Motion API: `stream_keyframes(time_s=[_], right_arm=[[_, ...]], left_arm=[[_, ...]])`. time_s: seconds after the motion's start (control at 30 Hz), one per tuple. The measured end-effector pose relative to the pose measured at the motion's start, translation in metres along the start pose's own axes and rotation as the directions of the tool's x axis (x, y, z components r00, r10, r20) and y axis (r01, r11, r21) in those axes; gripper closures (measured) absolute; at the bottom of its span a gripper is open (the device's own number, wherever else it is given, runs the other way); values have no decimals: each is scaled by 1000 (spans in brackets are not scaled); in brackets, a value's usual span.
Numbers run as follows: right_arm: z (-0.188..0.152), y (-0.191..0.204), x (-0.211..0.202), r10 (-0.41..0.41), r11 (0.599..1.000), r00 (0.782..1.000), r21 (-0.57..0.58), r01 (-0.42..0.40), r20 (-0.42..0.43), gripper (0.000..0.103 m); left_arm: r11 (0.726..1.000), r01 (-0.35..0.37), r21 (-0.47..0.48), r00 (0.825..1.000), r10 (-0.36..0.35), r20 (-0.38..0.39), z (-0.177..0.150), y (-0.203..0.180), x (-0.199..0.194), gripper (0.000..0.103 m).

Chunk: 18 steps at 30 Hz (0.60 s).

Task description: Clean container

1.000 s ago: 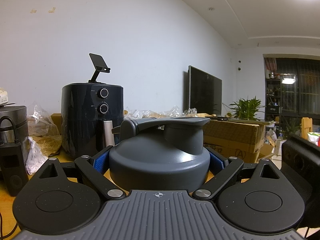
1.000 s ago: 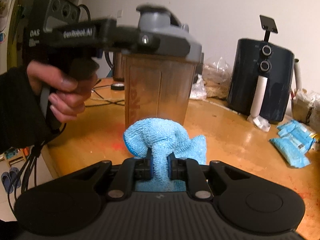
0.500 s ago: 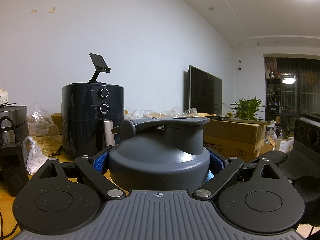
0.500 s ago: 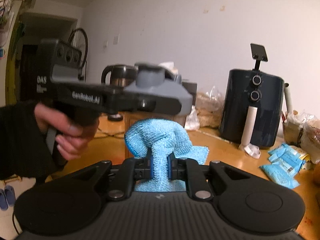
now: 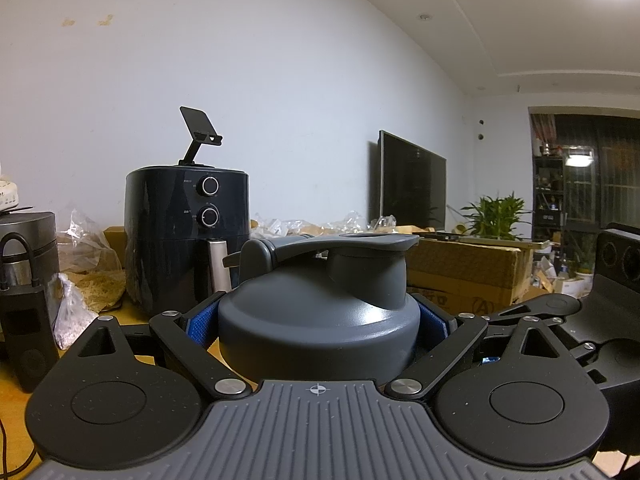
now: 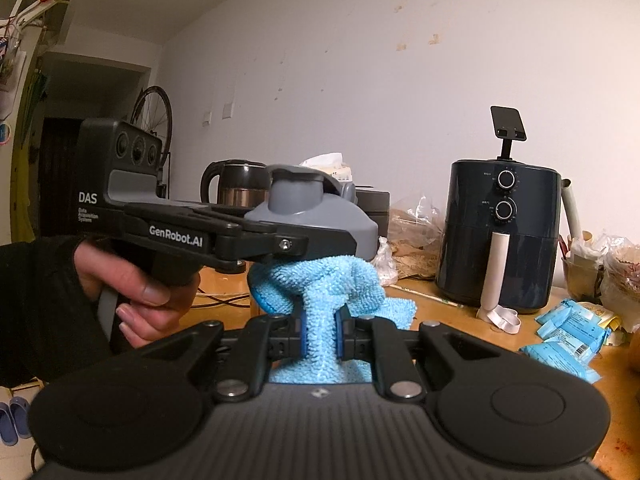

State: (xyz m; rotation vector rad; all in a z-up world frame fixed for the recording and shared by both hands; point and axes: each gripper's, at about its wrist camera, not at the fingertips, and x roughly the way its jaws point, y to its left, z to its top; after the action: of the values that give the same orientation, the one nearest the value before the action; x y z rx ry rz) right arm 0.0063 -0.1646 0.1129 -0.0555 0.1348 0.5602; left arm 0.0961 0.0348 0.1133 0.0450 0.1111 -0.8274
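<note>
Left wrist view shows the left gripper clamped on the grey lid of the container, the lid filling the space between its blue pads. The right gripper is pinched together on a blue cloth, which bunches just ahead of its fingertips, right under the lid; to wipe well, I judge it should press the cloth firmly against the container while the left holds steady. Readable writing on the left gripper's body: "DAS" and "GenRobot.AI".
</note>
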Motion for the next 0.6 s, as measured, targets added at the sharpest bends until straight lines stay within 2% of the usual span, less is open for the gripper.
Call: stream_keyframes(time_s=[0.6], right_arm=[[-3,1,-2,1,1000,1000,17,-1,-3,96]], left_arm=[[1000,-3,0,1000,3,-2,0,0,1,8]])
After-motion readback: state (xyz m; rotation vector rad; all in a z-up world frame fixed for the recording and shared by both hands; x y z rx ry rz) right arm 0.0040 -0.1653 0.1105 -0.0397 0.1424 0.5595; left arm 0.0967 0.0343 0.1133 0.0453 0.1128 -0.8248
